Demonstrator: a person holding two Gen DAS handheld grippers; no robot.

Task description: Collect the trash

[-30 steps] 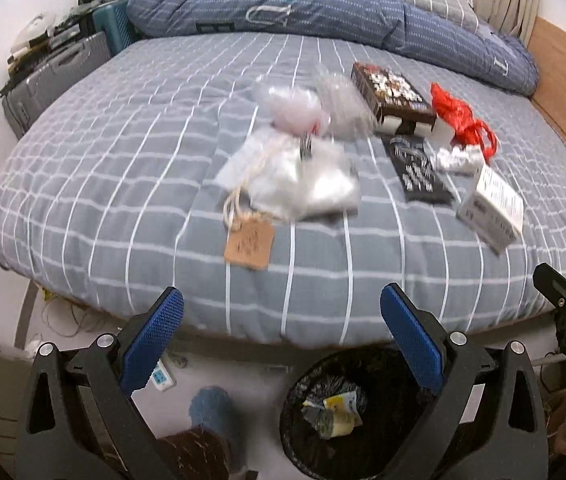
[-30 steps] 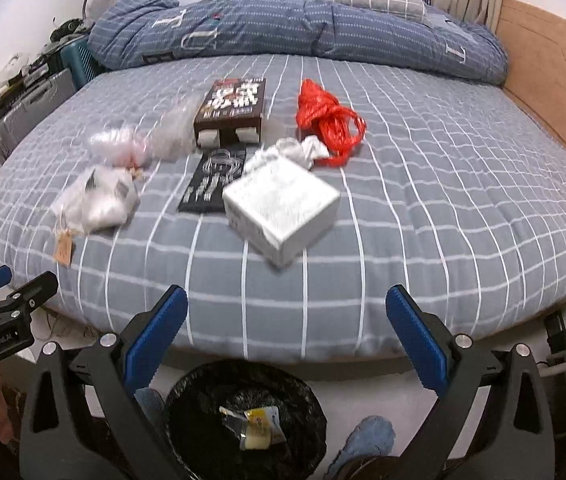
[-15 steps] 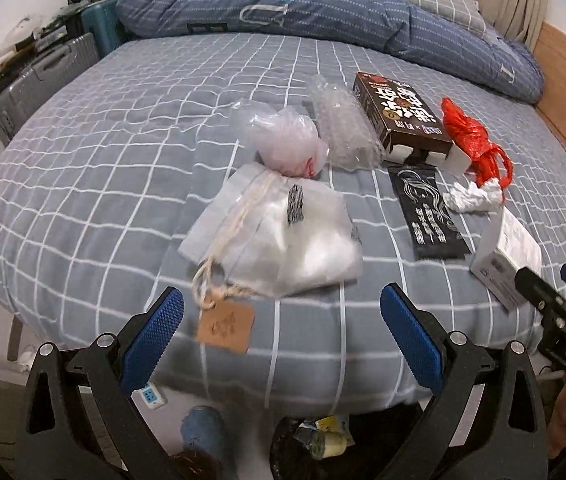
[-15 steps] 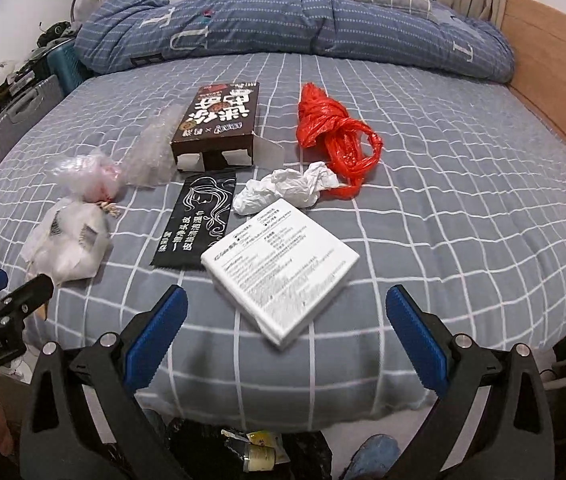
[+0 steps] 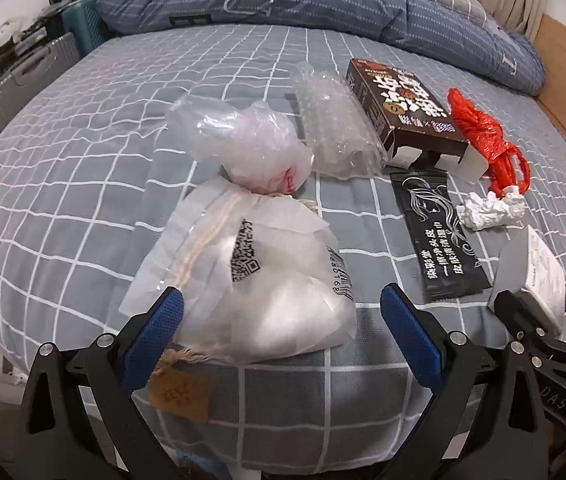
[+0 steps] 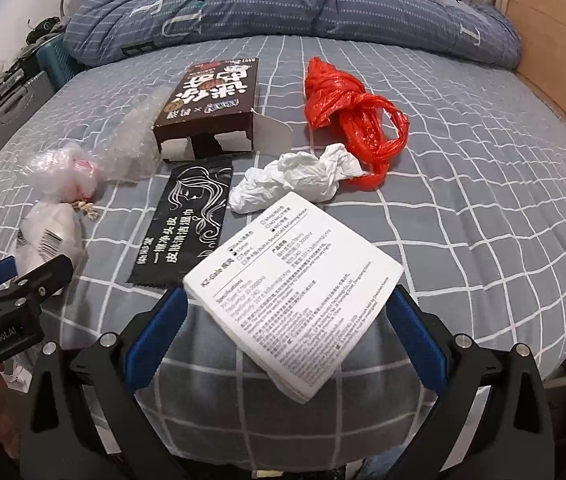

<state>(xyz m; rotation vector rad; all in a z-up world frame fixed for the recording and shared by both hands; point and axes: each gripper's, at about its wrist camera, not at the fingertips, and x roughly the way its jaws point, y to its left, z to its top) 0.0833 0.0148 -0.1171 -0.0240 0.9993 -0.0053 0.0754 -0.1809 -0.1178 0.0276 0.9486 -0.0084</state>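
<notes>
Left wrist view: the left gripper [image 5: 281, 322] stands wide and empty at the near edge of the bed [image 5: 63, 184], its blue pads flanking a translucent plastic bag [image 5: 251, 280] that lies straight ahead and just beyond them, a drawstring and a brown tag [image 5: 179, 392] trailing off the near edge. The bag's long axis runs away from the gripper toward the far side, so the jaws already span its width. A QR code and a barcode with partly legible digits are printed on it. In the right wrist view the right gripper [image 6: 289, 332] is equally wide and holds nothing, with a white box [image 6: 295, 292] between its pads; the box sits cornerwise at the near edge, one corner pointing at the camera, so the pads would meet its slanted sides. Its label reads "Specifications" among small print too fine to make out. Farther in lie a black sachet [image 6: 187, 224] with Chinese lettering, a crumpled tissue [image 6: 299, 180], a red plastic bag [image 6: 347, 112] and a dark brown carton [image 6: 211, 104]. Each hand is nearer its own item, and both look ready to close.
</notes>
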